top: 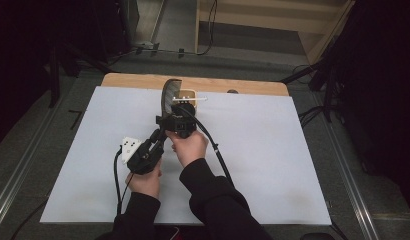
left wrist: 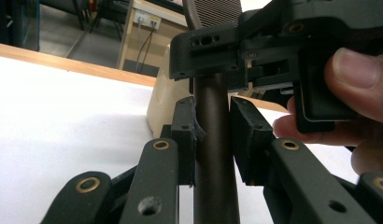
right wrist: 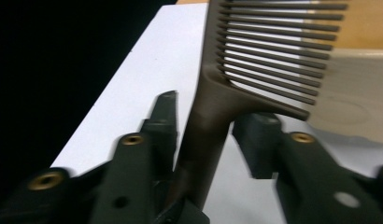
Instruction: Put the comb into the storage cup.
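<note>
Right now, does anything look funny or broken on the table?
Nothing looks broken or spilled. The brown comb stands upright off the table, handle between both tongs, left and right, beside a cream holder.

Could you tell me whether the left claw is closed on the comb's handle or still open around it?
Closed: the left claw presses both pads against the comb handle.

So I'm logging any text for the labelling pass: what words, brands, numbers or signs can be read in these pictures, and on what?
None can be read.
Comb: no print shows on its handle or teeth.
Cream holder: plain where it shows.
Left hand-held gripper and right hand-held gripper: no markings, just brass rivets.
Wall sockets in the left gripper view: anything on them is too small to read.
</note>
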`<action>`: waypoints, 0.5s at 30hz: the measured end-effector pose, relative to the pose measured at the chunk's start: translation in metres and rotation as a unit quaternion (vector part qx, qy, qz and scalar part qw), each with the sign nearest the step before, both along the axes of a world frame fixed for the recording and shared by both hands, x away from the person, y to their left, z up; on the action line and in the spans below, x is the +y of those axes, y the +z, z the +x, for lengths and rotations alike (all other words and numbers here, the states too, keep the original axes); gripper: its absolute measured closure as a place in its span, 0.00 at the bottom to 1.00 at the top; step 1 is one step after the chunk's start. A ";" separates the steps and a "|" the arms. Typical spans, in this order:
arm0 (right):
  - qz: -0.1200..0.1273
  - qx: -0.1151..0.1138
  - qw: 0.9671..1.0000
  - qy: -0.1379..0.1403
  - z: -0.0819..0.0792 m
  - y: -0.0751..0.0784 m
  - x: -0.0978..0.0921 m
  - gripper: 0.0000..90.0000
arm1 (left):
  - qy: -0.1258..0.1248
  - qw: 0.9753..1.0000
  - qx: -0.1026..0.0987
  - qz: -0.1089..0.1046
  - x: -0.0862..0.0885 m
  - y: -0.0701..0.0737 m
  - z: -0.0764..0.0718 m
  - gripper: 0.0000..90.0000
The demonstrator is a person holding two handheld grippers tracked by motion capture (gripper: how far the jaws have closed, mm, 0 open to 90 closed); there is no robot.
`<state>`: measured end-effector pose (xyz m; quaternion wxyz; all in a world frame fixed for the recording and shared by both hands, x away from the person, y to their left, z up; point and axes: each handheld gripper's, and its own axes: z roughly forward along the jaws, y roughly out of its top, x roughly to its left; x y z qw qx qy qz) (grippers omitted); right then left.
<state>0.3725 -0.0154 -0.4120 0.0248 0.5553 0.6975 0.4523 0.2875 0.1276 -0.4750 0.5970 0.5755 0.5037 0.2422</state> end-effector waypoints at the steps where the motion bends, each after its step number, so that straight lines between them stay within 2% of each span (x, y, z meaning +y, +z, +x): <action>1: 0.002 0.003 1.000 -0.001 0.000 0.000 0.000 0.70 | -0.001 1.000 0.000 -0.002 0.000 0.000 0.000 0.81; 11: 0.016 0.011 1.000 0.001 -0.001 0.002 0.000 0.77 | -0.004 1.000 0.006 -0.009 0.000 -0.001 0.001 0.81; 15: 0.020 0.016 1.000 0.001 -0.001 0.002 0.000 0.77 | -0.004 1.000 0.006 -0.005 0.001 0.000 0.000 0.81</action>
